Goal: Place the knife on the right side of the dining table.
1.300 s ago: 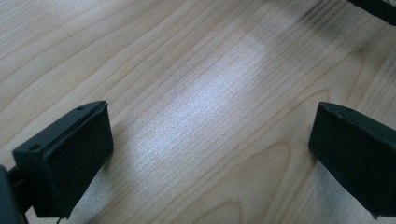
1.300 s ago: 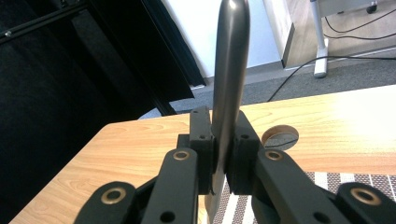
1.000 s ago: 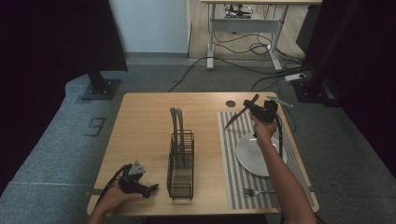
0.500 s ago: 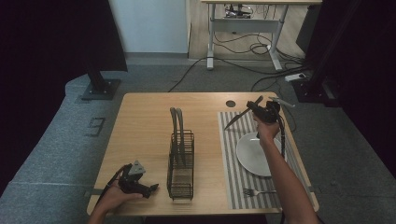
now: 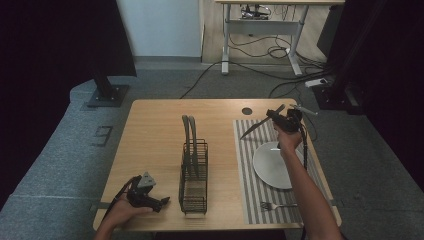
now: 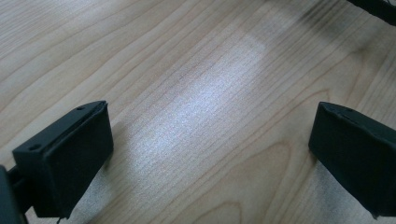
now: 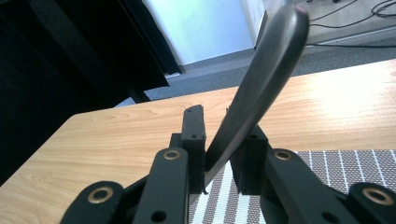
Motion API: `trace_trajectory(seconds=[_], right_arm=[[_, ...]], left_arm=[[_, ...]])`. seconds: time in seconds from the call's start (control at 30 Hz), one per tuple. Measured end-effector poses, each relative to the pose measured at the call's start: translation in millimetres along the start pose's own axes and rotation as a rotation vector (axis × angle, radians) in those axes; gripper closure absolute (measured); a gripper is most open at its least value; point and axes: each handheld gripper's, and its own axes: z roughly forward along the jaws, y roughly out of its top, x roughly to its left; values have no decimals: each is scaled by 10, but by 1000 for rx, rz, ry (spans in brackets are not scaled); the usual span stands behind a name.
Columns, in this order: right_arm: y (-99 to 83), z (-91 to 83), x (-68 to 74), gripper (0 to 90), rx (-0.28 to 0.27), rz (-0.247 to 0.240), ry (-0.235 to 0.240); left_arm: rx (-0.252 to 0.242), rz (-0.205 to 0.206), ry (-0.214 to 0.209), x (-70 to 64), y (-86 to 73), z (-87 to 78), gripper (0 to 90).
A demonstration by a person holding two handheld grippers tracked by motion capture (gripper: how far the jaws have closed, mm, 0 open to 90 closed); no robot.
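Observation:
My right gripper (image 5: 274,118) hangs above the far end of the striped placemat (image 5: 247,175), shut on a dark knife (image 5: 255,127) that slants down to the left. In the right gripper view the knife (image 7: 261,88) rises between the jaws of that gripper (image 7: 218,127). My left gripper (image 5: 161,202) rests on the table near the front left, beside a black wire rack (image 5: 193,175). Its jaws stand wide apart over bare wood in the left gripper view (image 6: 210,140), with nothing between them.
Two dark plates (image 5: 187,132) stand upright at the far end of the rack. A grey plate (image 5: 272,165) lies on the placemat, with a fork (image 5: 275,205) nearer the front edge. A round hole (image 5: 247,111) sits in the tabletop at the back.
The right gripper with the knife has shifted very slightly. The left gripper has stayed where it was.

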Motion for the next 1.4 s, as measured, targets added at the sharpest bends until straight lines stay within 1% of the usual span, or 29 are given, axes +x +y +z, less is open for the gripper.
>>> trace_trajectory(seconds=[0.17, 0.27, 0.3, 0.33, 0.4, 0.53, 0.67, 0.77, 1.1, 1.4], right_arm=[[-3, 2, -27, 758, 5, -2, -9], [-7, 5, -59, 746, 10, -10, -26], [-17, 0, -84, 740, 12, -5, -33], [-30, -3, -99, 738, 7, -8, -35], [-41, -8, -115, 735, 6, -3, -38], [-88, -24, -206, 714, 11, 21, -55], [-112, -31, -252, 700, 15, 27, -65], [-125, -32, -302, 684, 33, 39, -82], [-137, -27, -337, 658, 50, 32, -108], [-159, -15, -406, 627, 74, 46, -132]], left_arm=[[0, 0, 0, 0, 0, 0, 0], [0, 0, 0, 0, 0, 0, 0], [0, 0, 0, 0, 0, 0, 0], [0, 0, 0, 0, 0, 0, 0], [0, 0, 0, 0, 0, 0, 0], [0, 0, 0, 0, 0, 0, 0], [0, 0, 0, 0, 0, 0, 0], [0, 0, 0, 0, 0, 0, 0], [0, 0, 0, 0, 0, 0, 0], [0, 0, 0, 0, 0, 0, 0]])
